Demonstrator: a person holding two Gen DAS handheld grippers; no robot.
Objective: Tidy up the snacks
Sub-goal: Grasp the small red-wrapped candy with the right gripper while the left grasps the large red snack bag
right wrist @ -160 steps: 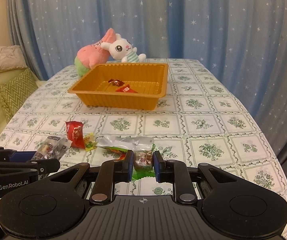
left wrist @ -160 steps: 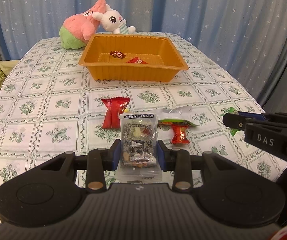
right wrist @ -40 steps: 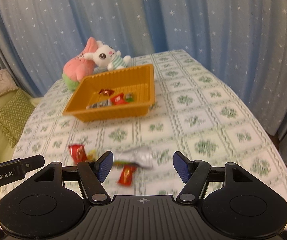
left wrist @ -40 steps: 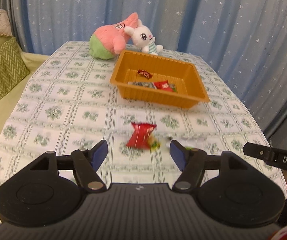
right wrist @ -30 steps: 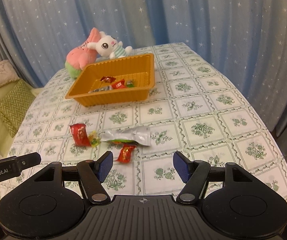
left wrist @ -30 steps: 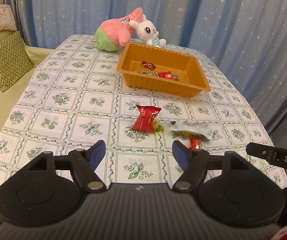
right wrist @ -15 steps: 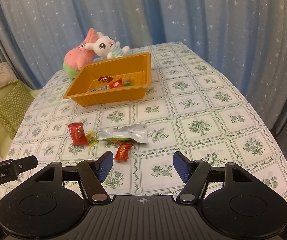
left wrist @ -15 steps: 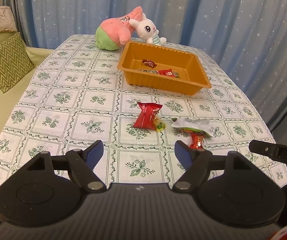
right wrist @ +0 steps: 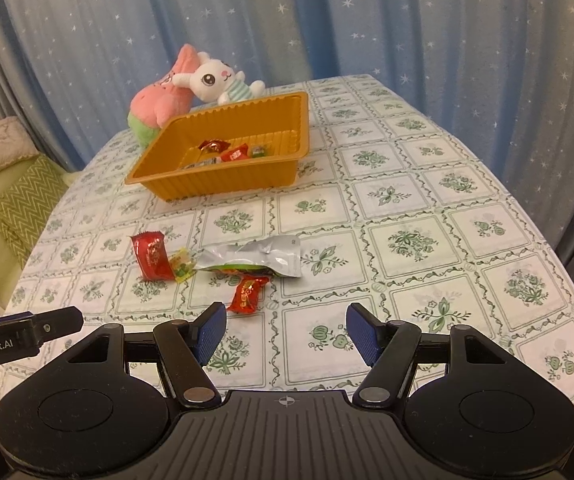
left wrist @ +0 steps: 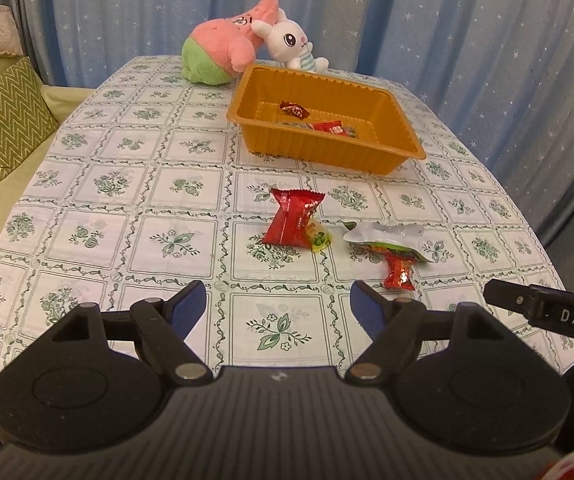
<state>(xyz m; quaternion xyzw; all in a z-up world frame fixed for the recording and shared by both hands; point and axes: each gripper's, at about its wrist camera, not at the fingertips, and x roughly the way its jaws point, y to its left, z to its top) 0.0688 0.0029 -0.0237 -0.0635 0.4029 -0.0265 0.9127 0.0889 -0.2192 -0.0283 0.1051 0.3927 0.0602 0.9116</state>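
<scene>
While both tilt down over the table, the left gripper (left wrist: pixel 278 307) and right gripper (right wrist: pixel 286 330) gape apart, empty. At lower right of the left view, 1 finger reads "DAS".

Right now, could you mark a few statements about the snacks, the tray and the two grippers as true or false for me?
1. The orange tray holds several snacks. True.
2. The left gripper is clamped on a packet. False: its jaws stand apart with nothing between them.
3. The silver pouch lies on the tablecloth, outside the tray. True.
4. The small red candy lies in the tray. False: it lies on the tablecloth, near the right gripper.
5. The white bunny plush sits in the tray. False: it sits behind it, beside the pink plush.
</scene>
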